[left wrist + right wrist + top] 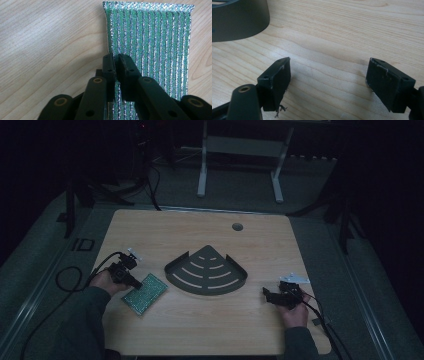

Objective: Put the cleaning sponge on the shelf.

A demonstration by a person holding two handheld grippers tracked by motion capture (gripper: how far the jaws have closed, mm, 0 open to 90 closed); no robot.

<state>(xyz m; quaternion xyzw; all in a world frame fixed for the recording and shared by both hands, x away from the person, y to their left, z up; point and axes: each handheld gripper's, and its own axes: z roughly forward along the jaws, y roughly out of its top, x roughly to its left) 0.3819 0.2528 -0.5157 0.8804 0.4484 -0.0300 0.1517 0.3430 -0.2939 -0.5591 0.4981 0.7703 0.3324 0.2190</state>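
Left gripper view has the left gripper (115, 65) pinched shut on the near edge of the green scouring pad (150, 42), which lies on the table (45, 45), so I'd lift slowly toward the grey corner tray (206, 271), while the right gripper (328, 82) waits wide open, holding nothing.

Dim lab or recording room, a lone wooden table (200, 330) with a cable hole (237, 226) on grey carpet (320, 250), black stands (345, 220) at both sides, white frame legs (202, 175) behind, cables (65, 280) trailing across the floor
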